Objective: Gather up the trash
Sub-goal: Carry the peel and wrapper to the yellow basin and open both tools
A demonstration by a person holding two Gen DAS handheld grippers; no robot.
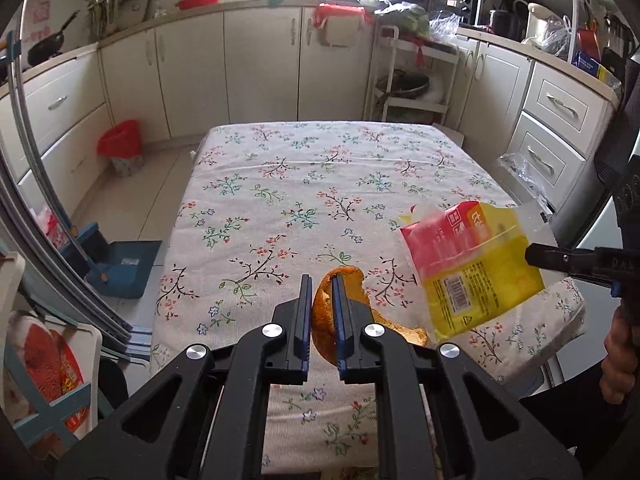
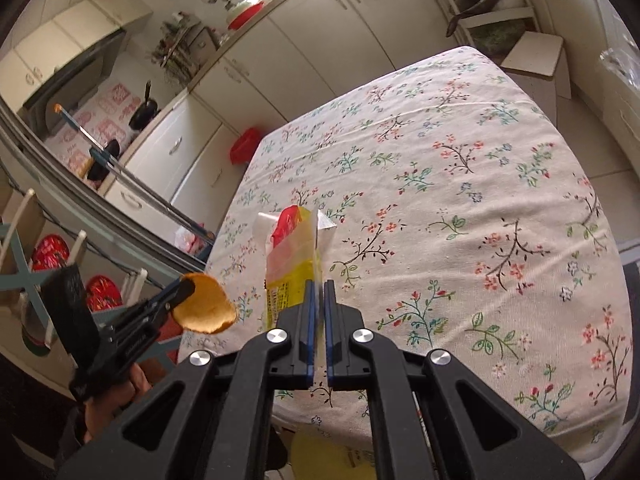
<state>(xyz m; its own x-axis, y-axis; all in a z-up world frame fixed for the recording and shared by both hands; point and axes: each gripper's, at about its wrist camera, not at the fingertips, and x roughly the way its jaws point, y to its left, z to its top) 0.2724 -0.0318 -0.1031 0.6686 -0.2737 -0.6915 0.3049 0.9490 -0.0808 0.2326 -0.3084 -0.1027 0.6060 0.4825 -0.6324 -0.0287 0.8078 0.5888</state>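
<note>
My left gripper is shut on a piece of orange peel and holds it above the near edge of the table's floral cloth. My right gripper is shut on the edge of a yellow and red plastic packet, lifted off the cloth. In the left wrist view the packet hangs to the right, with the right gripper pinching its side. From the right wrist, the left gripper shows at the lower left with the peel.
A bin with a red liner stands on the floor left of the table, by the cabinets, and also shows as the red bin. A blue dustpan lies near the table's left side. A stool stands past the far corner.
</note>
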